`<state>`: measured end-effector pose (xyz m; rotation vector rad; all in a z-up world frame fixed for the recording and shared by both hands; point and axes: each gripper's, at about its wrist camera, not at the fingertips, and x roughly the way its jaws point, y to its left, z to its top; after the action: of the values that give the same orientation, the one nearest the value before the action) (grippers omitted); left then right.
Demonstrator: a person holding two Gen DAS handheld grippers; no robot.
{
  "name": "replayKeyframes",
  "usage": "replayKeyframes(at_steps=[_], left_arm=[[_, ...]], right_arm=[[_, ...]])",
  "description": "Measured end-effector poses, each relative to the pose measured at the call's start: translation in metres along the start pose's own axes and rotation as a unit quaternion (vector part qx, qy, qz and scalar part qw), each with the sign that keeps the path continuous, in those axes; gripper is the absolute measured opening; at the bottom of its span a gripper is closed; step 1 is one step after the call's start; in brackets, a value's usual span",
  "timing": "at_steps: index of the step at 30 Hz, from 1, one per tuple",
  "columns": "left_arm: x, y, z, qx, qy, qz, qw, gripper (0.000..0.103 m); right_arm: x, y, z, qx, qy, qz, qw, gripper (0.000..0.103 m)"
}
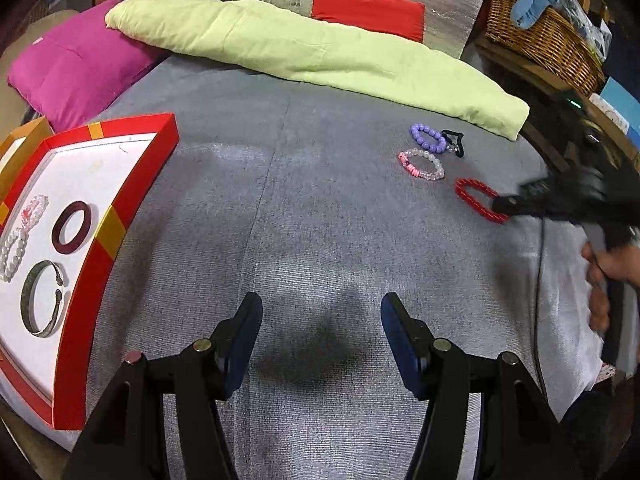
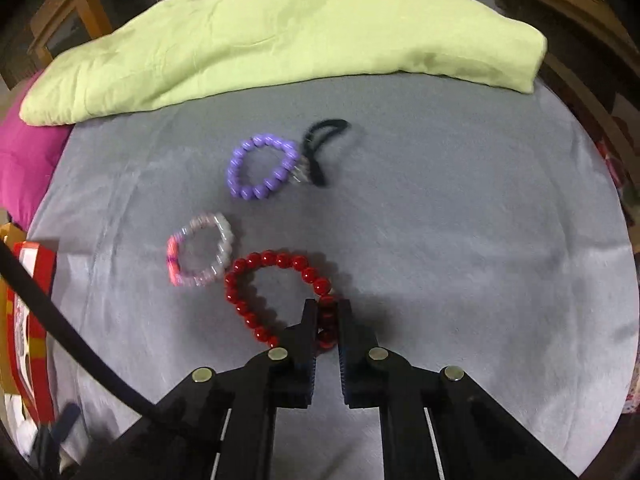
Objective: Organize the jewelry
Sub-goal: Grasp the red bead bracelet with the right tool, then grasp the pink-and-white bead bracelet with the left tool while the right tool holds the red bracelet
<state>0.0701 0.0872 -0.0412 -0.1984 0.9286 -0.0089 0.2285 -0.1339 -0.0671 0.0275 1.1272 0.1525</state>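
Note:
A red bead bracelet (image 2: 256, 280) lies on the grey cloth, and my right gripper (image 2: 327, 308) is shut on its near side; both also show in the left wrist view, the bracelet (image 1: 476, 196) and the gripper (image 1: 506, 204). A pink and clear bracelet (image 2: 200, 256), a purple bead bracelet (image 2: 260, 168) and a black hair tie (image 2: 324, 140) lie beyond it. My left gripper (image 1: 322, 312) is open and empty above bare cloth. A red-rimmed white tray (image 1: 116, 216) at the left holds a dark ring bangle (image 1: 72, 228), a metal cuff (image 1: 40, 300) and a white bead bracelet (image 1: 18, 248).
A light green folded quilt (image 1: 320, 52) and a magenta cushion (image 1: 72, 68) lie along the far edge of the surface. A wicker basket (image 1: 548, 36) stands at the far right. A black cable (image 2: 68, 332) crosses the lower left of the right wrist view.

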Motion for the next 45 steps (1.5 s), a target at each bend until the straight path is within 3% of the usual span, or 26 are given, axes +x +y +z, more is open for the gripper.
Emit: replayKeyframes(at_steps=[6, 11, 16, 19, 20, 21, 22, 23, 24, 27, 32, 45], left_arm=[[0.006, -0.009, 0.012, 0.006, 0.016, -0.008, 0.9998, 0.062], [0.030, -0.034, 0.060, 0.020, 0.028, -0.018, 0.9993, 0.062], [0.078, -0.066, 0.114, 0.036, 0.045, 0.004, 0.9983, 0.062], [0.101, -0.082, 0.131, 0.049, 0.059, 0.019, 0.9969, 0.062], [0.109, -0.088, 0.133, 0.056, 0.068, 0.026, 0.9958, 0.058], [0.119, -0.092, 0.133, 0.065, 0.085, 0.036, 0.9936, 0.044], [0.123, -0.095, 0.132, 0.071, 0.087, 0.041, 0.9928, 0.043], [0.122, -0.098, 0.131, 0.081, 0.078, 0.045, 0.9927, 0.022], [0.120, -0.101, 0.130, 0.092, 0.081, 0.046, 0.9914, 0.007], [0.110, -0.099, 0.121, 0.095, 0.083, 0.035, 0.9914, 0.007], [0.074, -0.077, 0.092, 0.073, 0.067, 0.012, 0.9950, 0.007], [-0.021, -0.055, 0.051, 0.047, 0.000, -0.029, 0.9985, 0.007]], right_arm=[[-0.011, -0.024, -0.030, -0.007, -0.015, 0.007, 1.000, 0.010], [-0.007, -0.027, -0.033, -0.009, -0.018, 0.012, 1.000, 0.010], [-0.005, -0.028, -0.032, -0.008, -0.018, 0.012, 1.000, 0.011], [-0.008, -0.032, -0.039, -0.007, -0.019, 0.019, 1.000, 0.011], [-0.008, -0.033, -0.039, -0.009, -0.019, 0.019, 1.000, 0.011], [-0.009, -0.034, -0.040, -0.009, -0.019, 0.020, 1.000, 0.011], [-0.009, -0.034, -0.041, -0.011, -0.020, 0.021, 1.000, 0.011], [-0.008, -0.033, -0.041, -0.015, -0.020, 0.021, 0.999, 0.012], [-0.007, -0.033, -0.041, -0.016, -0.022, 0.022, 0.999, 0.011], [-0.008, -0.034, -0.043, -0.013, -0.026, 0.034, 0.999, 0.011], [-0.021, -0.047, -0.057, 0.028, -0.018, 0.106, 0.994, 0.010], [-0.088, -0.041, -0.099, 0.074, -0.058, 0.161, 0.983, 0.010]])
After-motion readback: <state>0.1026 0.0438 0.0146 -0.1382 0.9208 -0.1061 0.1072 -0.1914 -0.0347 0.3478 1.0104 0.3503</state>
